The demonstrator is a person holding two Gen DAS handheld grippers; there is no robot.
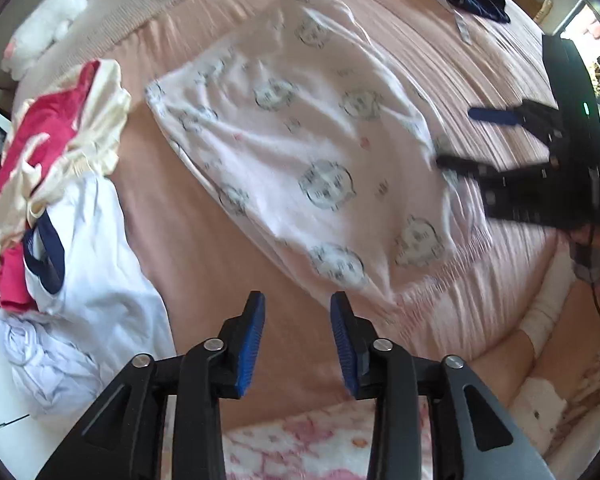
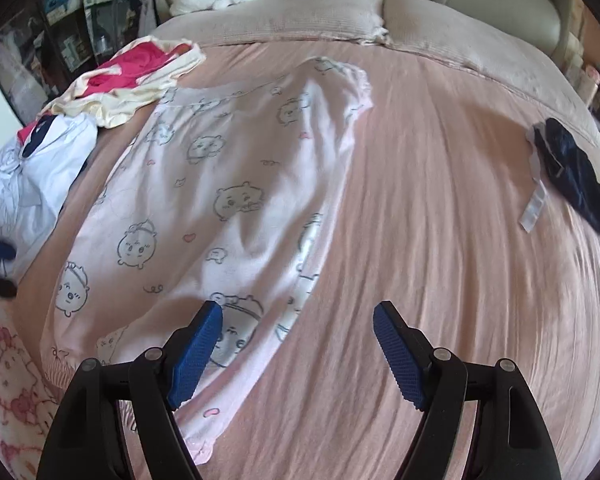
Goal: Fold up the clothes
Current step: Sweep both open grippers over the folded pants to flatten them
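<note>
Over at the left edge of the bed sits the waiting pile, a white shirt with a navy collar (image 1: 88, 248) at the near end and a red and cream garment (image 1: 56, 128) behind it, pushed aside, I'd say, so the middle stays free for working. The left gripper (image 1: 298, 344) points straight down over bare pink bedsheet (image 1: 204, 240) by the near edge, its jaws partly apart with nothing between them. Spread flat across the middle lies the piece being folded, a pale pink garment printed with cartoon faces (image 2: 228, 184), laid out so its edges can be reached. The right gripper (image 2: 298, 354) hangs over that garment's near right edge, jaws wide and empty, likely lining up for a pinch. Far right, well apart, lies a dark navy garment (image 2: 576, 176).
</note>
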